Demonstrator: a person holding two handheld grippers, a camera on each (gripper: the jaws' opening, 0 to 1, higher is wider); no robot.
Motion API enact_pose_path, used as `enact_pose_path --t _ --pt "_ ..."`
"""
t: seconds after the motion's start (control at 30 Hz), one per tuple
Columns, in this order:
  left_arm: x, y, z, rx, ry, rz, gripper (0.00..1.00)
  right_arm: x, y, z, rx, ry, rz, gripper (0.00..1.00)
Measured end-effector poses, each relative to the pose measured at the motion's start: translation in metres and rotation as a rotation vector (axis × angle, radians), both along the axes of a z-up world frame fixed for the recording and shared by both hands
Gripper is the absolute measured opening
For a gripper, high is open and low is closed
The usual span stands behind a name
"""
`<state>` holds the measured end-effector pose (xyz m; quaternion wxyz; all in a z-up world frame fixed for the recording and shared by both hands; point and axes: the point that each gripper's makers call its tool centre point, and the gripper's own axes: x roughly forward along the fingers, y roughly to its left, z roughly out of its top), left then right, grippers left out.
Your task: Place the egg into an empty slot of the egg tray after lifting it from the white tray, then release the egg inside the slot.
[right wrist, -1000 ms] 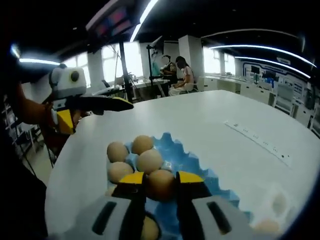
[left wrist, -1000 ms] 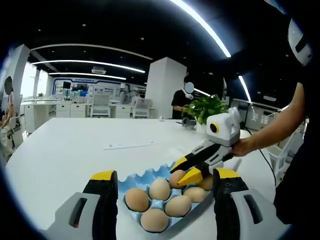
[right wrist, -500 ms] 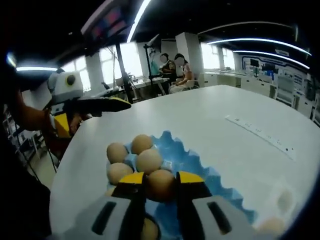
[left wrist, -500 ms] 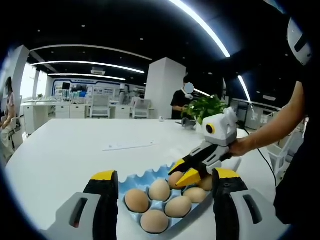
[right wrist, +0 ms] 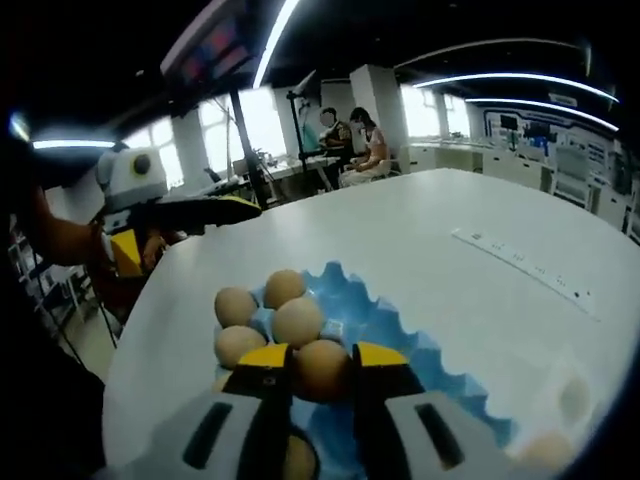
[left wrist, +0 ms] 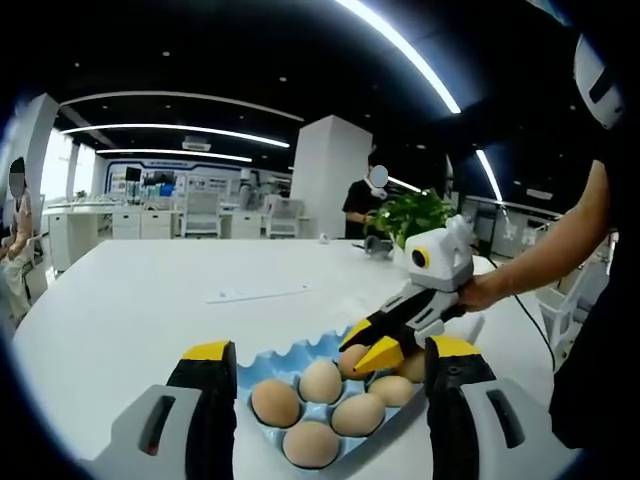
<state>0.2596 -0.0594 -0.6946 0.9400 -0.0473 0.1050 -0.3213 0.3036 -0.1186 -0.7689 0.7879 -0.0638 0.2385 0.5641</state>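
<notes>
A brown egg [right wrist: 322,370] sits clamped between the yellow tips of my right gripper [right wrist: 322,360], low over the blue egg tray [right wrist: 400,330]. Several other eggs fill slots beyond it, such as one [right wrist: 299,322] in the middle. In the left gripper view the right gripper [left wrist: 365,348] reaches in from the right with that egg [left wrist: 352,360] at the tray's far side; whether the egg touches a slot I cannot tell. My left gripper [left wrist: 330,350] is open wide, its jaws on either side of the tray's [left wrist: 295,352] near end, holding nothing.
The tray lies on a large white table [left wrist: 150,300]. A white power strip [right wrist: 520,270] lies further out on it, and a potted plant [left wrist: 420,215] stands at the far edge. People sit at desks in the background. A blurred pale shape [right wrist: 560,400] lies at the lower right.
</notes>
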Motion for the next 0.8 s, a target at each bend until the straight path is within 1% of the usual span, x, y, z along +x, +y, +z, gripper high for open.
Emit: enact_pose_path --t 0.2,0.27,0.37,0.5,0.7,0.8 --pt "0.0 -0.001 0.001 0.002 -0.003 -0.005 0.78 0.001 -0.001 0.0 -0.001 -0.007 0.004 0.24" --pt "0.001 -0.001 0.002 0.006 -0.006 -0.004 0.78 0.003 -0.003 0.0 -0.008 -0.021 -0.001 0.26" --pt "0.001 -0.001 0.003 0.004 -0.008 -0.003 0.78 0.002 -0.006 0.001 -0.004 -0.01 0.001 0.26" --pt "0.001 -0.004 0.004 0.002 -0.011 -0.007 0.78 0.001 -0.009 0.001 -0.018 -0.029 0.007 0.27" --pt "0.001 -0.005 0.004 0.005 -0.012 -0.014 0.78 -0.002 -0.019 0.001 -0.03 -0.036 0.01 0.27" --pt "0.002 -0.005 0.004 0.003 -0.009 -0.009 0.79 -0.001 -0.026 0.002 -0.032 -0.032 -0.008 0.27"
